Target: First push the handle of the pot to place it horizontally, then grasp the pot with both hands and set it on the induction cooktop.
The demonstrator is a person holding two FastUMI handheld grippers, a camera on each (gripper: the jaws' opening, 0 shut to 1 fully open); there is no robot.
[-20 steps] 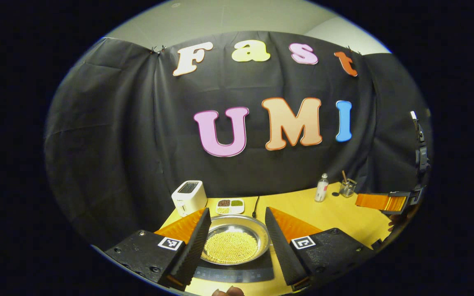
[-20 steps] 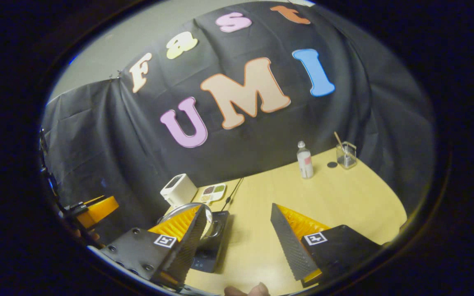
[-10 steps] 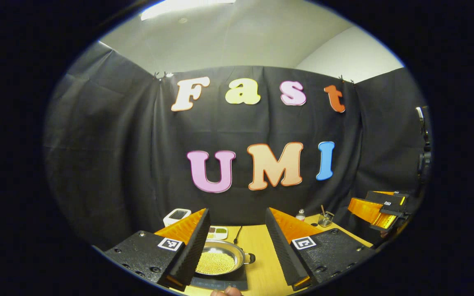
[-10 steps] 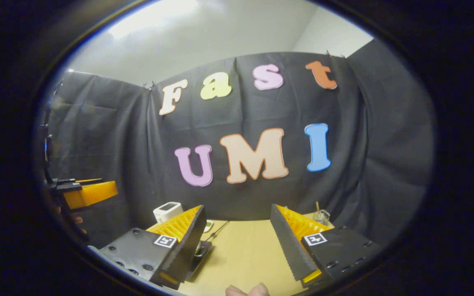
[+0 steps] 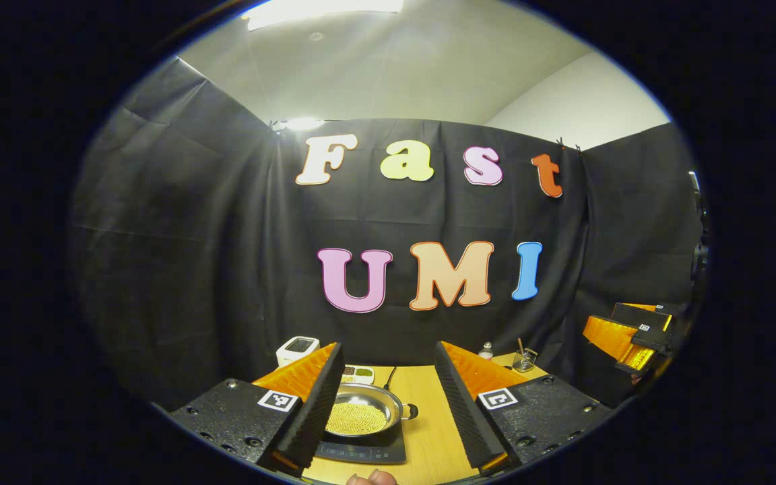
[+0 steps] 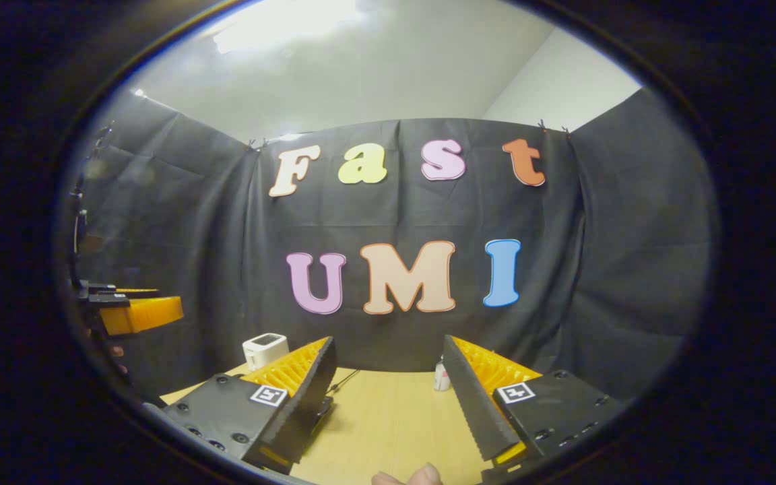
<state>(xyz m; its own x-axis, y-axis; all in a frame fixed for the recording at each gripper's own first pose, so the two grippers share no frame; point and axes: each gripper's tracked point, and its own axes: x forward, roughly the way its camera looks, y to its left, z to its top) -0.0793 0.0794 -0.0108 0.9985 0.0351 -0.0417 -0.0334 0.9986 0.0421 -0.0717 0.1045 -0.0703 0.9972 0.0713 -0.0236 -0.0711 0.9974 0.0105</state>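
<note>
In the left gripper view a shallow steel pot [image 5: 361, 416] filled with yellow grains sits on the black induction cooktop [image 5: 361, 451], its small handle [image 5: 412, 409] pointing right. My left gripper [image 5: 388, 347] hangs open, well back from the pot and above it, with nothing between its fingers. The right gripper [image 5: 627, 335] shows at the far right edge, held up in the air. In the right gripper view my right gripper [image 6: 389, 340] is open and empty over the yellow table [image 6: 388, 431]. A corner of the cooktop [image 6: 325, 406] peeks out behind its left finger. The left gripper [image 6: 137, 313] shows at the left.
A white toaster [image 5: 297, 349] and a small tray of seeds [image 5: 360, 372] stand behind the cooktop. A bottle [image 5: 487, 350] and a glass with a stick [image 5: 525, 360] stand at the back right. A fingertip [image 6: 408, 477] shows at the bottom edge.
Both grippers have drawn back from the table and tilted upward, so the pot and cooktop look smaller and lower. The pot stays on the cooktop. Both stay open.
</note>
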